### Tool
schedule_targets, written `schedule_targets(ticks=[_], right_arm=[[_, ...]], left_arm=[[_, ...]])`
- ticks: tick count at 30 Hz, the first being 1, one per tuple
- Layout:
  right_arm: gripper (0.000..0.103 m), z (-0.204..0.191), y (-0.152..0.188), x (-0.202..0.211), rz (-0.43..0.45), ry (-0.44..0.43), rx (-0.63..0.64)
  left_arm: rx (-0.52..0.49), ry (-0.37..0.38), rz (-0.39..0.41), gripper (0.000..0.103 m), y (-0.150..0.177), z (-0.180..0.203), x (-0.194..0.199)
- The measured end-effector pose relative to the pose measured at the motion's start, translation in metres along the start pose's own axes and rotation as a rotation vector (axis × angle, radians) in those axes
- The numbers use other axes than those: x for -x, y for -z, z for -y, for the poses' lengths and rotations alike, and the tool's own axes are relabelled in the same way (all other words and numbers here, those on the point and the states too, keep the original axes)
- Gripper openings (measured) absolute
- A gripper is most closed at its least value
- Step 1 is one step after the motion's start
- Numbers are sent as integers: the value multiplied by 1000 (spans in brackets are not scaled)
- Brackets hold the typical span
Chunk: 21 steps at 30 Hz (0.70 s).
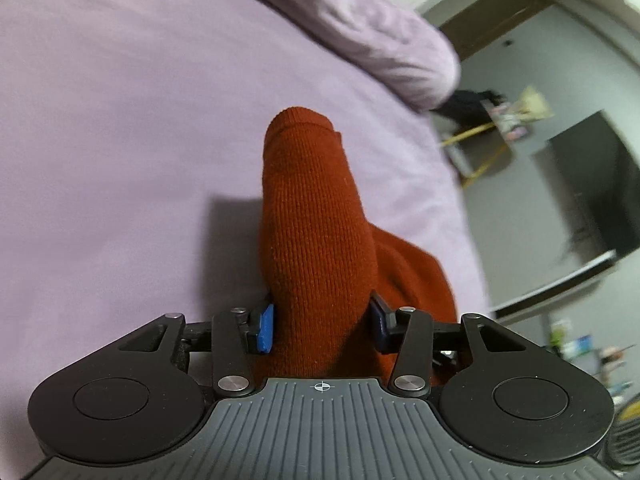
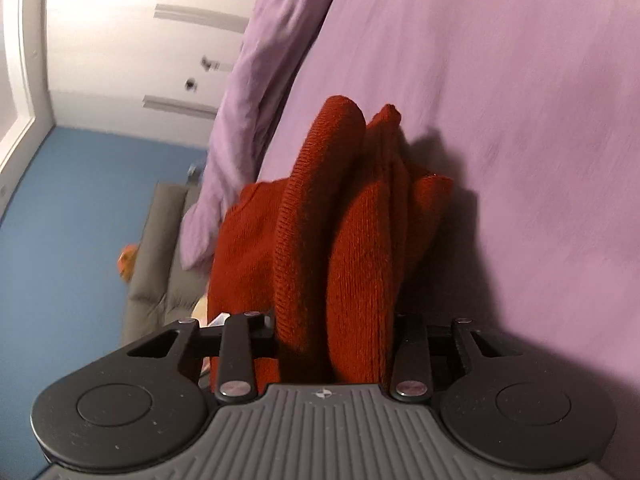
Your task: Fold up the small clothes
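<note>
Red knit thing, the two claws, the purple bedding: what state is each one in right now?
Left claw: shut on the knit, blue pads pressing both sides.
Right claw: shut on the knit, several bunched layers between its fingers.
Knit: red, gathered in folds, held up off the sheet.
Sheet: purple, spread flat.
Duvet: purple, rumpled in a heap.

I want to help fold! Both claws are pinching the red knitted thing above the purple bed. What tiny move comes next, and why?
Probably lower it onto the purple sheet. The left claw and right claw each clamp a bunched part of the red knit garment, which looks lifted and crumpled, so it likely needs laying flat before a neat fold.
</note>
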State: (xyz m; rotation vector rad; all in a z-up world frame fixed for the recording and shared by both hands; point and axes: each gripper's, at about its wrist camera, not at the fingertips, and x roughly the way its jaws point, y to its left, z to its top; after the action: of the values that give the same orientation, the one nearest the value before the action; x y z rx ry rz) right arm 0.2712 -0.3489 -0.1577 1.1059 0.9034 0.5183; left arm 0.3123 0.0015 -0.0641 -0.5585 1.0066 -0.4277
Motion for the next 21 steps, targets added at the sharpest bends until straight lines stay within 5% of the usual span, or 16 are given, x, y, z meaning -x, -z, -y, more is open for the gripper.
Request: schedule_targets(ticks=[3,4,7,13,17,18,21], right_arm=[[46,-17,30,-19,-11,113,95],[53,-25,37,-19,3,166,129],[56,-52,45,-1,92,299,273],[52,-111,51,5,290,572,521],[44,-136,49,-41,204,534,630],[37,-135,47,-59,167,559,642],[35,-130,43,-94,134,630,693]], left_arm=[[-72,-180,-23,53,15,-12,24],[-100,-236,-20,45,19,-14,32],[-187,-327,49,46,28,-11,61],[-218,-392,127,52,22,10,48],[-169,-477,162,54,17,16,17],[-161,-490,174,55,17,16,11],[-175,-525,192,55,10,22,-11]])
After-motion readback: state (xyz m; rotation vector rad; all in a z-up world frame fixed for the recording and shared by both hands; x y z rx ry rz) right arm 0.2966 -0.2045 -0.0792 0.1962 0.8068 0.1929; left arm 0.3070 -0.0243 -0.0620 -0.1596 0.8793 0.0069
